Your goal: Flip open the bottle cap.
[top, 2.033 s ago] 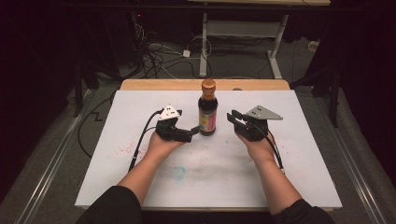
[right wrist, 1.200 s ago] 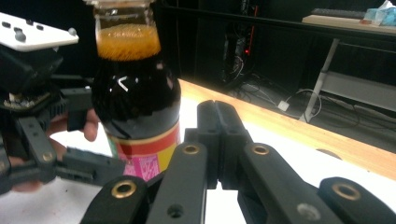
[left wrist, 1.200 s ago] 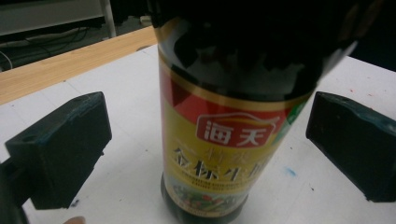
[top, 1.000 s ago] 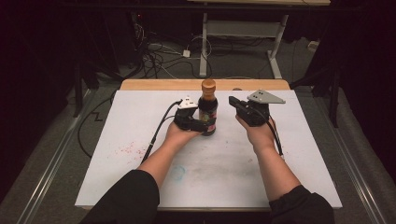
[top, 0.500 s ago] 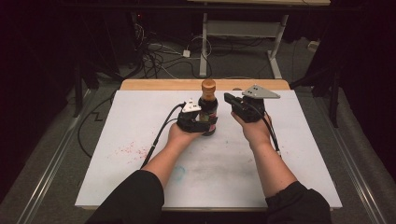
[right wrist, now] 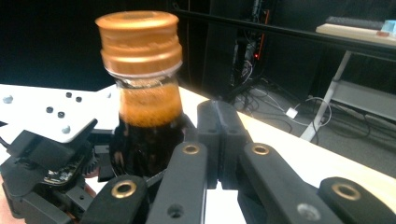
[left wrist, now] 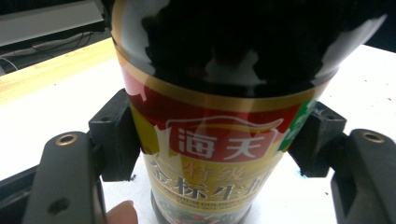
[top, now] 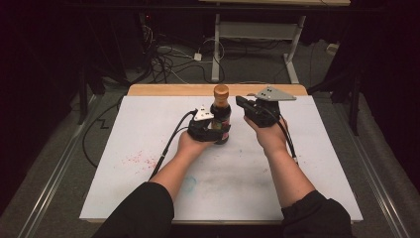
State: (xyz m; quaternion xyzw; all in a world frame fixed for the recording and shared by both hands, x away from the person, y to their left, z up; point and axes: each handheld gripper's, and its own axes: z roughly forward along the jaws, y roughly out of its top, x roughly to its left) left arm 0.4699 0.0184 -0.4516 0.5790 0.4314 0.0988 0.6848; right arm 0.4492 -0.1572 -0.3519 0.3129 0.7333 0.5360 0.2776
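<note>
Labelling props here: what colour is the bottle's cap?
Orange-gold cap, clearest in the right gripper view.

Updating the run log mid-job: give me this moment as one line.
left gripper: shut on sauce bottle body | right gripper: shut, empty, beside neck | bottle: upright on white table | cap: on
</note>
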